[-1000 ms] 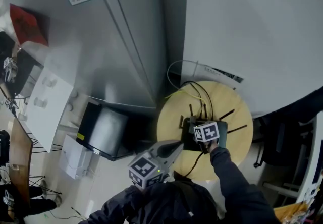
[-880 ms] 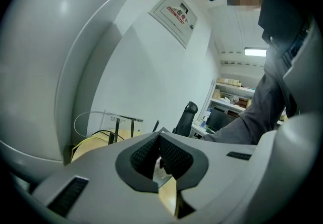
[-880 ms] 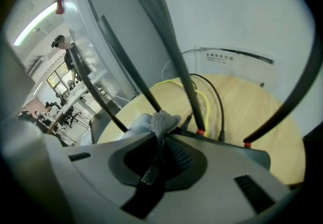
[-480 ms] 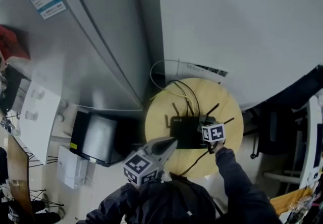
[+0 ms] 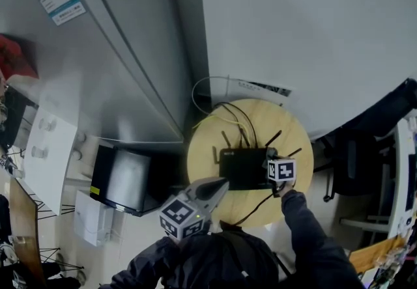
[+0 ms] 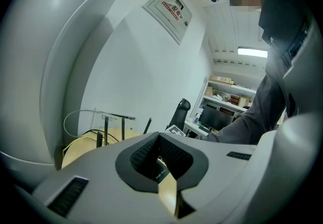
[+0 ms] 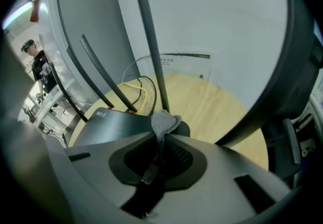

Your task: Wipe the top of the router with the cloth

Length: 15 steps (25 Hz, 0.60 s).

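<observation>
Our right gripper (image 7: pixel 160 134), jaws clamped on the cloth (image 7: pixel 164 121), is at the right end of the router (image 5: pixel 241 169) on the round worktop (image 5: pixel 207 144), so its long top runs leftward, while our left gripper (image 6: pixel 158 137), jaws together and empty, hangs farther off.

Left tool (image 6: pixel 157 138) closed, right tool (image 7: pixel 161 136) on cloth (image 7: pixel 164 120)
</observation>
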Each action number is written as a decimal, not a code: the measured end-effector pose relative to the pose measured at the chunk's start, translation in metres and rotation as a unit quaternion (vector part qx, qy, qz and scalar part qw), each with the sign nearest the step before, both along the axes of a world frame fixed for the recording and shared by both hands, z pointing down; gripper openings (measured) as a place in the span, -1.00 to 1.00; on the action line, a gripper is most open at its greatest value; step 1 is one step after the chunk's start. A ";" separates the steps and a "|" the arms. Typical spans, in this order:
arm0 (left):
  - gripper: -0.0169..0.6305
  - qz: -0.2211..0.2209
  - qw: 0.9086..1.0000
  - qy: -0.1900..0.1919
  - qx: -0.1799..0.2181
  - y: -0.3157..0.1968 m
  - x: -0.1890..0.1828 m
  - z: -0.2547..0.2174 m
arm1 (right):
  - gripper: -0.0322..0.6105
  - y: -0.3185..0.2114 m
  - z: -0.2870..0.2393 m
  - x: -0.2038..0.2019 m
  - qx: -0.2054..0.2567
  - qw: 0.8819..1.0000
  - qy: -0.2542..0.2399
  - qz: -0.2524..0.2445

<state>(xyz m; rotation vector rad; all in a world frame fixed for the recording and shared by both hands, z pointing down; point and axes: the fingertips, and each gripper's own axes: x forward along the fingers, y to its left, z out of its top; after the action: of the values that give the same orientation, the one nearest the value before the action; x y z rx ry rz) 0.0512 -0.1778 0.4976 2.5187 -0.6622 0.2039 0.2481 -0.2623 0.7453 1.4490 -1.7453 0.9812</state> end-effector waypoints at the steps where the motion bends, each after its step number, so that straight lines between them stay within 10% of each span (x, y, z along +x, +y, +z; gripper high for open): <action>1: -0.97 -0.001 1.000 0.000 0.000 0.001 -0.002 0.000 | -0.68 0.000 -0.001 0.001 0.000 1.000 0.000 0.004; 15: -0.97 -0.015 1.000 -0.006 0.000 0.017 -0.032 -0.009 | -0.68 0.015 -0.026 -0.172 0.026 0.987 -0.109 -0.116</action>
<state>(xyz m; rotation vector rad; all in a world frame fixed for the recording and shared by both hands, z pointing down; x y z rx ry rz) 0.0190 -0.1610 0.4887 2.5081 -0.7038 0.2091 0.0766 -0.2472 0.7189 1.1704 -2.0593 1.0039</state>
